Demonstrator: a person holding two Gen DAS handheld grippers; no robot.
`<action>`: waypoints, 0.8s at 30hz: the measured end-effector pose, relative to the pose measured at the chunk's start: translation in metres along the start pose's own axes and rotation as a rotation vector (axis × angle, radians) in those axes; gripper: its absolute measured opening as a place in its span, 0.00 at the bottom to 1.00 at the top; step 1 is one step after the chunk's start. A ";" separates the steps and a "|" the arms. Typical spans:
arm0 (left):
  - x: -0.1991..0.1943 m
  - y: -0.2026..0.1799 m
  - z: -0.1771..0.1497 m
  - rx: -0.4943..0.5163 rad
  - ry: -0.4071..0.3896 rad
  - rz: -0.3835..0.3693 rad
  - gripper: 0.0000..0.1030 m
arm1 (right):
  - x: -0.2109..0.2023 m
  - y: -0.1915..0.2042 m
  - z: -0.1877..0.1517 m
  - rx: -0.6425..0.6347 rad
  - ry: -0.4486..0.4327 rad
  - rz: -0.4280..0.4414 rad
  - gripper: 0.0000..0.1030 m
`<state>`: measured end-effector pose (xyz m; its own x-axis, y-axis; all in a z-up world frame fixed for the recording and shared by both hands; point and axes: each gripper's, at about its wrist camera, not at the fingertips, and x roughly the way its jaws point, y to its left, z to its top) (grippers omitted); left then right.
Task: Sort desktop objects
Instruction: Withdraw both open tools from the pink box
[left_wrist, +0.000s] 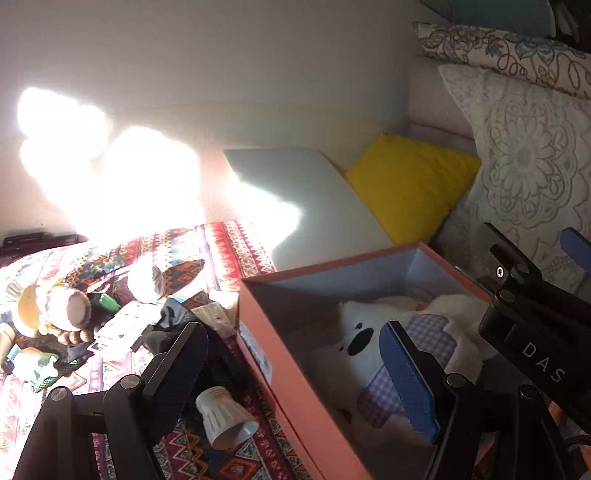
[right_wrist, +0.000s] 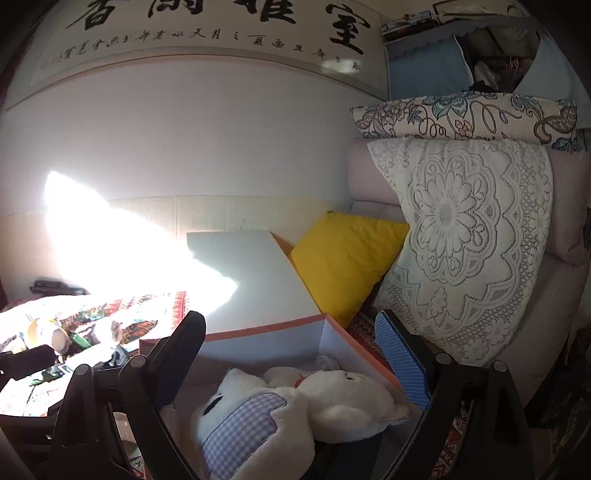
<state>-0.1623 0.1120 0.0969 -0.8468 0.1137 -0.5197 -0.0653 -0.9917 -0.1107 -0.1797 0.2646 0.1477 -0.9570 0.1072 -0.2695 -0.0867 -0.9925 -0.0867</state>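
Sunlit patterned tablecloth (left_wrist: 221, 251) in red zigzag weave, strewn with small clutter beside an open orange cardboard box (left_wrist: 295, 373).

We see two white plush bears (right_wrist: 295, 410), one with lilac gingham patches, lying inside the box, whose pale lid (right_wrist: 251, 273) leans at its far side. A white ribbed bulb-shaped object (left_wrist: 225, 417) lies near the box's left wall; wooden beads (left_wrist: 74, 336) and small figurines lie further left. On the right, a yellow cushion (right_wrist: 343, 258) and lace-covered pillow (right_wrist: 469, 240) rest against the wall. Above hangs a framed calligraphy scroll (right_wrist: 221, 33). "DAS" is printed on the right gripper (right_wrist: 299, 365), poised over the box with jaws spread; the left gripper (left_wrist: 295, 376) is likewise spread, straddling the box's left wall.
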 end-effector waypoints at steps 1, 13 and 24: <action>-0.005 0.006 -0.003 -0.004 -0.001 0.008 0.78 | -0.006 0.005 -0.002 -0.006 -0.005 -0.003 0.93; -0.050 0.117 -0.101 -0.121 0.099 0.178 0.80 | -0.065 0.082 -0.046 -0.066 0.094 0.155 0.93; -0.015 0.156 -0.183 -0.176 0.282 0.200 0.80 | -0.092 0.159 -0.113 -0.057 0.344 0.459 0.92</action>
<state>-0.0634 -0.0338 -0.0681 -0.6538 -0.0441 -0.7554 0.1987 -0.9733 -0.1151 -0.0740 0.1041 0.0501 -0.7471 -0.3109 -0.5875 0.3402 -0.9382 0.0640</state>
